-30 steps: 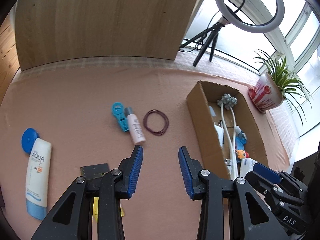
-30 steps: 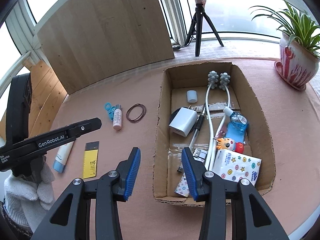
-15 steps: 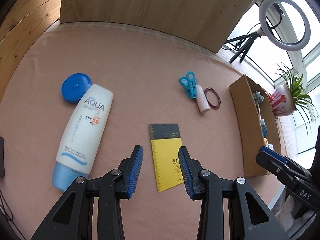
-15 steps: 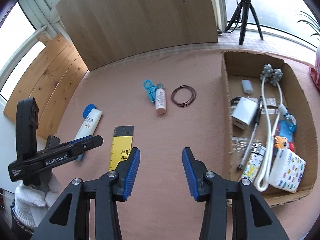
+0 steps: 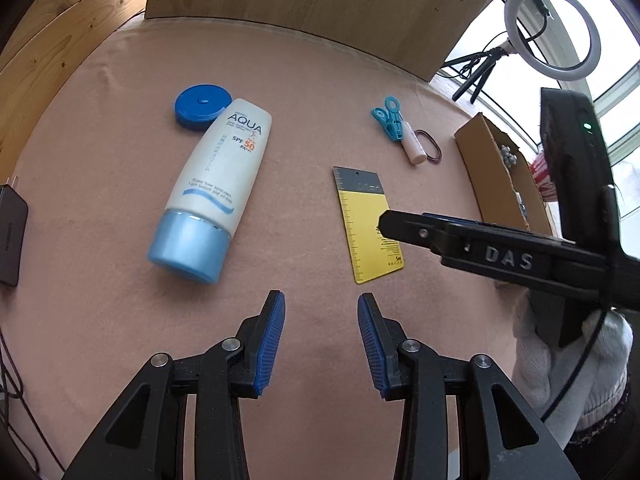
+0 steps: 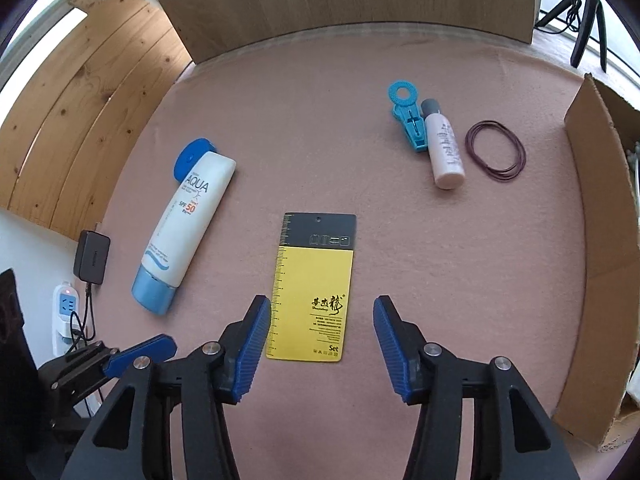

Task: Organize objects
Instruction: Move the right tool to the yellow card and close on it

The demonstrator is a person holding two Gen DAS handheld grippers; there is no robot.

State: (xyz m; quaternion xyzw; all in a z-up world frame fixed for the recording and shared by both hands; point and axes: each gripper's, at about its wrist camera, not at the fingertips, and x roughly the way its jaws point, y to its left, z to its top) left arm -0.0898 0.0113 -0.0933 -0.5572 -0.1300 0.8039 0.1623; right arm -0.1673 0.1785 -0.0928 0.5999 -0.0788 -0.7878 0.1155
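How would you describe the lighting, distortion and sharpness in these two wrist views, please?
Left wrist view: bright window behind the ring light is blown out; strong fisheye bend curves the wooden board; the sunscreen tube label reads sharply. Right wrist view: even, soft light with faint shadows; the yellow card is crisp; the cardboard box bows at the dark-vignetted edge.

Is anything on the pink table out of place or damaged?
Nothing looks damaged or spilled. The white AQUA sunscreen tube lies partly on a round blue disc, and the yellow-and-black card lies loose outside the cardboard box.
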